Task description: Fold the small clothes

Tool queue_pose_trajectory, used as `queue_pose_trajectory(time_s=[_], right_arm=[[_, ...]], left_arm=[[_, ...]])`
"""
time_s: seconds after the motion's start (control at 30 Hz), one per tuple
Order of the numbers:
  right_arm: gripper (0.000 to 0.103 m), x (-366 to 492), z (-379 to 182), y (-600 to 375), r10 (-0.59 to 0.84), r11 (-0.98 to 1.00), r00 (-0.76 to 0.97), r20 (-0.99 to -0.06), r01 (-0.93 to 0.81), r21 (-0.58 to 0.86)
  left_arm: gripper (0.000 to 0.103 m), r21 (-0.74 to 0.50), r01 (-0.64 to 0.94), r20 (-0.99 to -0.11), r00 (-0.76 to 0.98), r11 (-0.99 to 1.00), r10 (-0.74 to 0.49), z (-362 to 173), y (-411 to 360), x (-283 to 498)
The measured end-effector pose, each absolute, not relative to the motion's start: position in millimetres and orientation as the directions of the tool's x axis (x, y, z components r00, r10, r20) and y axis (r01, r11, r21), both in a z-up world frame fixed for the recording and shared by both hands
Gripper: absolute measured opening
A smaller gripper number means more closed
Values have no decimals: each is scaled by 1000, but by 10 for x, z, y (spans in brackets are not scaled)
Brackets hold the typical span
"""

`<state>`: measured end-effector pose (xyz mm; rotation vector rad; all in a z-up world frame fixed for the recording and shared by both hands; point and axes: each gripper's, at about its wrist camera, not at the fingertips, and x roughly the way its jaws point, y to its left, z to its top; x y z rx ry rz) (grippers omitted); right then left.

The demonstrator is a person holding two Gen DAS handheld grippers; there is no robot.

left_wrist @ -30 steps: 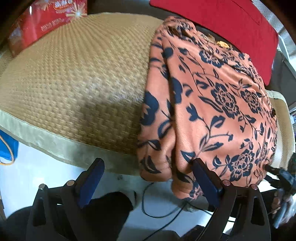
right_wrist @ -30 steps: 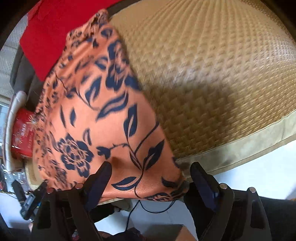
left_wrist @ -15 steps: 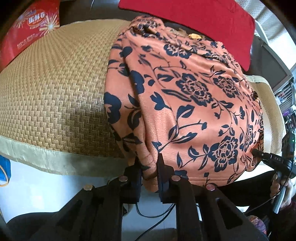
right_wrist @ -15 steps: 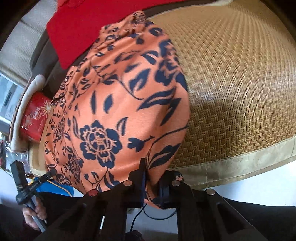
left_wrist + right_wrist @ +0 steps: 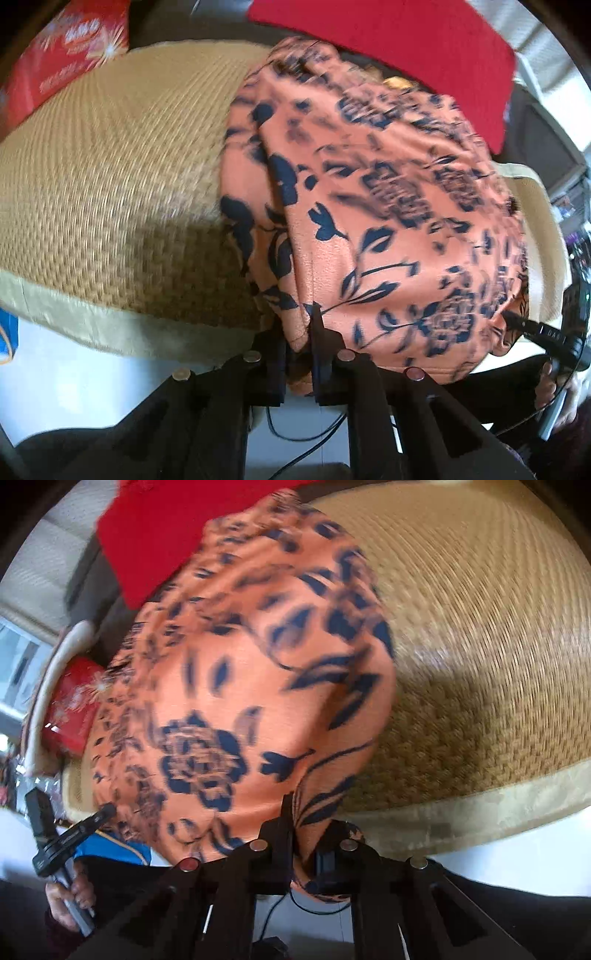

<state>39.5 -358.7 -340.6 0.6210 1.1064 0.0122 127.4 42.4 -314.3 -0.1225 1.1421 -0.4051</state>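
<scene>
Both tongs have a grip: the left tongs point(image 5: 309, 332) are pinched tight on the near edge of the orange flowered garment point(image 5: 388, 206), and the right tongs point(image 5: 303, 827) are closed just as tightly on the same hem at its other near corner. The garment lies ahead of the 2 tongs on the woven mat point(image 5: 110, 177), its near edge hanging over the mat's border. The fold itself looks barely begun, since the cloth is only gripped, not yet carried over.
</scene>
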Motion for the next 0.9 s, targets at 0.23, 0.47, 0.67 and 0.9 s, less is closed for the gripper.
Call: queue_pose_trajectory(time_s=[0.23,0.47,0.67,0.9], right_arm=[[9,455,-2722,-3589,400,787,615,-679,149,598],[9,1113,-2068,-3911,408,717,745,-528,96,690],[9,2124,-1911,-4488,343,658,820,-459,140,740],[13,3343,-2486,-4849,356,586,794,-493,221,780]], left_arm=[[10,-419,287,-755,416,861,-506,-2574,551,1534],[10,-481,316,-660,484,818,-575,-1906,531,2329],[10,-454,299,-651,532,840,-541,-1675,122,3580],[10,-423,202,-730,502,884,-464,-2283,-200,4683]])
